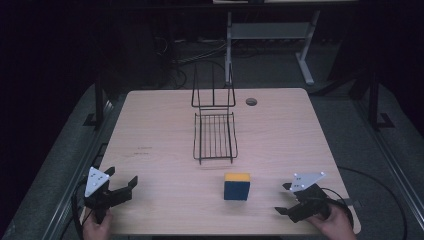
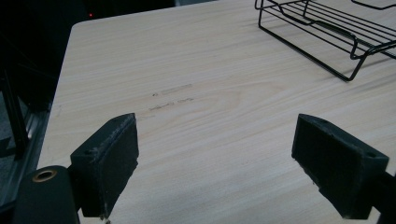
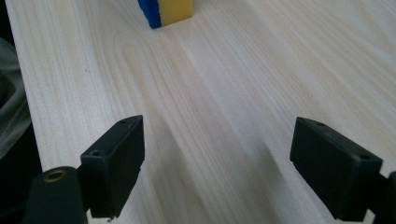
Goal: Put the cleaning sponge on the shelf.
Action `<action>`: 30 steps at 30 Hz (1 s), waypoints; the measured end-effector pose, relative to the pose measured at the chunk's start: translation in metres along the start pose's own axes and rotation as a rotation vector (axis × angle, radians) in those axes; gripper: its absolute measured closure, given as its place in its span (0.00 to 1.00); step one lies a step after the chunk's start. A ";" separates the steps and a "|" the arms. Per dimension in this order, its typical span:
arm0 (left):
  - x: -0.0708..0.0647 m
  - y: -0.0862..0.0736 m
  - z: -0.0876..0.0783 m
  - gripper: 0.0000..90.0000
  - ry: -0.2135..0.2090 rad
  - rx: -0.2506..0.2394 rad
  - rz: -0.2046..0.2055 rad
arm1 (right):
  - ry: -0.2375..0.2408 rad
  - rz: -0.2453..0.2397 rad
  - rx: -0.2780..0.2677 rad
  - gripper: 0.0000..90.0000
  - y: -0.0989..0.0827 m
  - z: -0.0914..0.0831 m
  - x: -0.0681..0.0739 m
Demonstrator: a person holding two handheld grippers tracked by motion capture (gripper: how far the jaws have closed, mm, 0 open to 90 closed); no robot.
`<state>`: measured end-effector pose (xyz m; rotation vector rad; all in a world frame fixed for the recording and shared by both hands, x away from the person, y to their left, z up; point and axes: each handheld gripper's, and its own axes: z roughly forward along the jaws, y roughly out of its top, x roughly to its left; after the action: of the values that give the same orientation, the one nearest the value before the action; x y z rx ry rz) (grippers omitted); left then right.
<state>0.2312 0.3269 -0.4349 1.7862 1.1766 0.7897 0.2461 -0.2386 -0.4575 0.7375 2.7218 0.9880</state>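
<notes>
Pale wood table [image 1: 165, 145], wire rack [image 1: 215, 136], dark room, cabled floor.

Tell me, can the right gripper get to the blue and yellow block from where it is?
Probably yes. The right gripper sits open near the table's front edge, and the block stands just to its left on bare wood. Nothing lies between them; the wire rack is farther back, out of the way.

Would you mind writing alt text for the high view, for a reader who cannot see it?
A blue and yellow block stands on a pale wooden table between two open hand-held grippers: the left hand-held gripper at the near left corner, the right hand-held gripper at the near right. Beyond the block sits an empty black wire rack; the surroundings are dark.
</notes>
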 end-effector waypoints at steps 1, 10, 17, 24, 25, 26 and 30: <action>0.000 0.000 0.000 0.16 0.000 0.000 0.000 | 0.000 0.000 0.000 0.19 0.000 0.000 0.000; 0.000 0.000 0.000 0.16 0.000 0.002 -0.001 | 0.017 -0.022 0.011 0.19 0.006 0.006 0.004; 0.000 0.000 0.000 0.16 -0.001 0.001 0.000 | 0.028 -0.044 0.007 0.19 0.013 0.008 0.009; 0.001 0.000 0.000 0.16 0.000 -0.002 -0.001 | 0.036 -0.058 0.012 0.19 0.016 0.011 0.011; 0.001 0.000 0.000 0.16 0.000 -0.002 0.000 | 0.038 -0.057 0.012 0.19 0.016 0.011 0.012; 0.001 0.000 0.000 0.16 0.000 -0.001 0.001 | 0.041 -0.062 0.016 0.19 0.017 0.012 0.012; 0.000 0.000 0.000 0.16 -0.001 -0.001 0.001 | 0.044 -0.070 0.011 0.19 0.020 0.013 0.014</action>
<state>0.2312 0.3274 -0.4348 1.7857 1.1750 0.7901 0.2457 -0.2111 -0.4543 0.6252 2.7720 0.9866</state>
